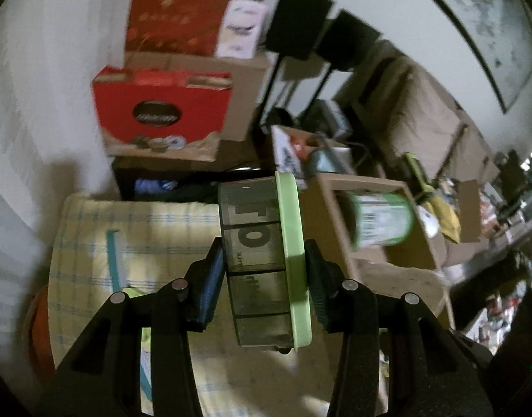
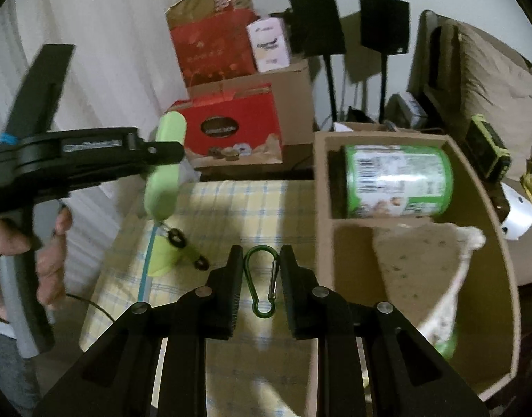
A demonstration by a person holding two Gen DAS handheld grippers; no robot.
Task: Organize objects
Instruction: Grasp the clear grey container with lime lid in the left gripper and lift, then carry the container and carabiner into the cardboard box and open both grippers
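Both jaws are clamped: left gripper (image 1: 262,278) on a green-lidded smoky plastic pill box (image 1: 262,260), right gripper (image 2: 260,279) on a green metal carabiner (image 2: 262,281); the brown wooden divided tray (image 2: 502,243) is found closer to the right one.

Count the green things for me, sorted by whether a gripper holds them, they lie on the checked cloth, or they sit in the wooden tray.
Held in grippers: 2 (green-lidded box, carabiner)
On the cloth: 1 (light green tool with black wheels)
In the wooden tray: 1 (green can)
Total: 4
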